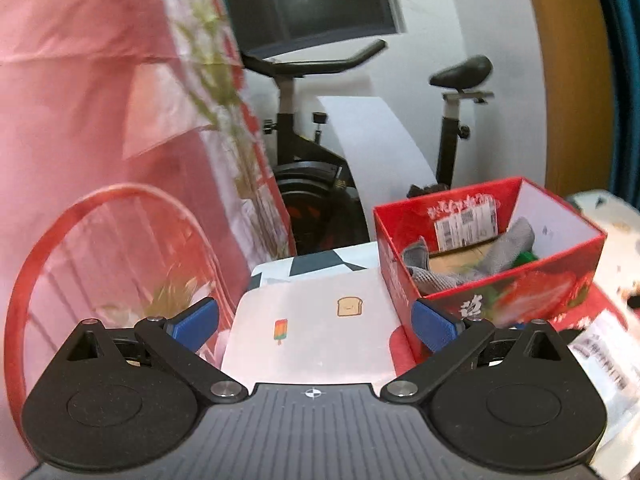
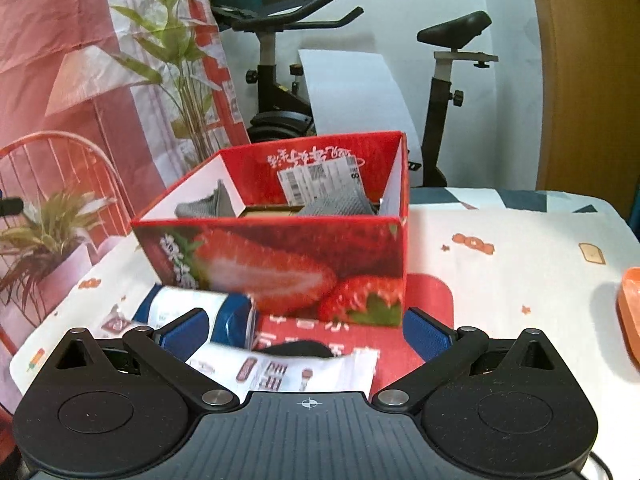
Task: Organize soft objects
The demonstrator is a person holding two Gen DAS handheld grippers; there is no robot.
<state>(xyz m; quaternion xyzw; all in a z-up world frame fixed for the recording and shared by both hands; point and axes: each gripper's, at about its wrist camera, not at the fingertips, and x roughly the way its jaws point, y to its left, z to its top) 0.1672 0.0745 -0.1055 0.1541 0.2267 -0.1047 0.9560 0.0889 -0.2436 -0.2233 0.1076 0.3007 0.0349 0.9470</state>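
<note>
my left gripper [image 1: 314, 322] wide open, empty | my right gripper [image 2: 306, 330] open, empty | strawberry box [image 2: 280, 268] dead ahead of right, nearer hand

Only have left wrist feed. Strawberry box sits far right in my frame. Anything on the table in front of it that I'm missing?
Observer: Yes. The right wrist view shows a blue and white packet lying at the foot of the strawberry box, on its left.
Operator: Right gripper holding anything?
Observer: No. The right gripper is open, with nothing pressed between its pads.
Operator: Anything further right on the table?
Observer: An orange object sits at the right edge of that view, apart from the box. It is cut off, so I cannot tell what it is.
</note>
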